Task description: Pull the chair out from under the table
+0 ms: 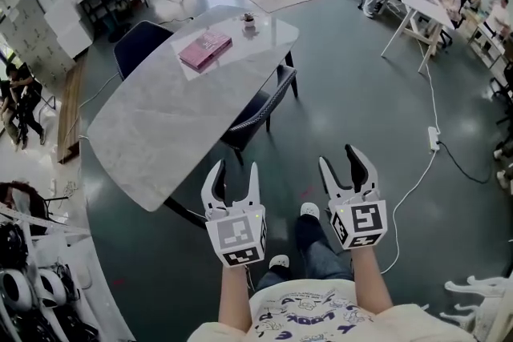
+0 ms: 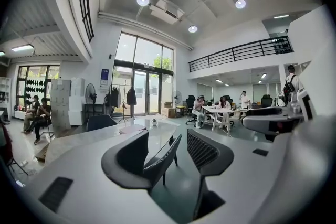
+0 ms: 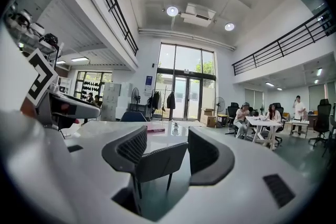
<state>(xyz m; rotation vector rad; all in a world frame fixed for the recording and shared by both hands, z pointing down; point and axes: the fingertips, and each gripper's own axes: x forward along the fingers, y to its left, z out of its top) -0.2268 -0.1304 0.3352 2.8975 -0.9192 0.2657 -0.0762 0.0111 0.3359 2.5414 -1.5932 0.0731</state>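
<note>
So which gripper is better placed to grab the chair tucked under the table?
Probably left: the left gripper is open, empty and nearer the chair; the right gripper, also open, stands farther out.

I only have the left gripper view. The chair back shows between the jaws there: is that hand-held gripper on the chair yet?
Observer: No. The head view shows the left hand-held gripper over bare floor, short of the chair.
Operator: And the right one?
Observer: The right hand-held gripper is open and empty, beside the left one.
Operator: Is the chair tucked in?
Observer: Yes, its seat lies mostly under the table; only the backrest sticks out.
</note>
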